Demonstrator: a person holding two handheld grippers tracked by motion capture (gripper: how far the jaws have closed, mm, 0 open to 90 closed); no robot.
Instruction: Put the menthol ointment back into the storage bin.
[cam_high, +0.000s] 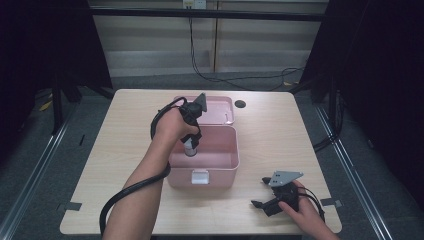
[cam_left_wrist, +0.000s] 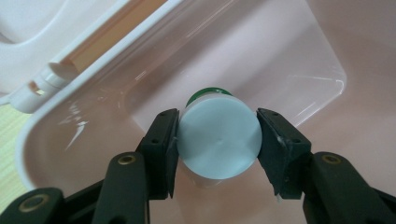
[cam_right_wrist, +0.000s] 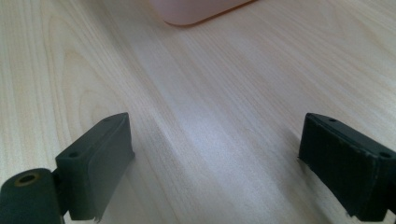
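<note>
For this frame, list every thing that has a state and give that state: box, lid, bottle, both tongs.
Pink box: open, upright on the table.
Lid: swung back behind the box, lying flat.
Bottle: white cap up, clamped between the pads, inside the box.
Left tongs: shut on the bottle.
Right tongs: open, holding nothing, low over the table.

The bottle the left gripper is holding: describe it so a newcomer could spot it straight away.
Find the open pink plastic box in the middle of the wooden table. Inside it, the left gripper clamps a small bottle with a round pale blue cap and a green band below, the one item in the box.
</note>
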